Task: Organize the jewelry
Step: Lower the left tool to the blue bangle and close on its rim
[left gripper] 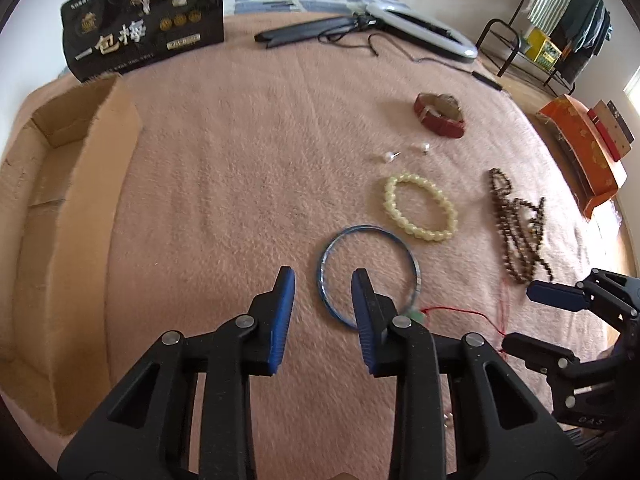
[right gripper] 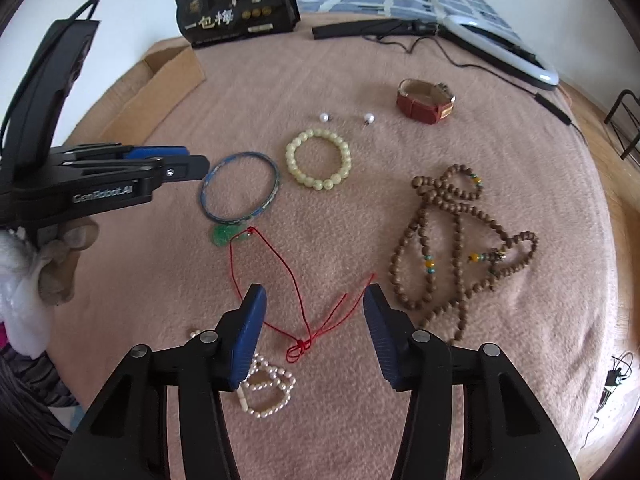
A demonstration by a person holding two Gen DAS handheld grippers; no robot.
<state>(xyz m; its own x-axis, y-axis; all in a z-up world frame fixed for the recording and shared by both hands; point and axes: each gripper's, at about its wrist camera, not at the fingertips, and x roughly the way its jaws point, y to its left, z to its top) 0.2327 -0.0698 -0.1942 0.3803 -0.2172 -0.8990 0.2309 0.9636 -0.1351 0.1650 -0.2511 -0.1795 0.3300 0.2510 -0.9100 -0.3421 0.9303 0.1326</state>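
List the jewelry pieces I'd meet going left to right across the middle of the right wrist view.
Blue bangle → pale yellow bead bracelet → red-strapped watch → brown wooden bead strand. The two pearl earrings overlap the bracelet's span, so I left them out.

I am reading "GenRobot.AI" in white on the side of my left gripper (right gripper: 188, 162). The black bag (right gripper: 236, 4) is showing big Chinese characters "一包梅".

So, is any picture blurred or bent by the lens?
Left wrist view: blue bangle slightly smeared, cardboard box curved by the fisheye, dark corners. Right wrist view: sharper, brown beads crisp, the blanket's edges bowed, soft daylight without glare.
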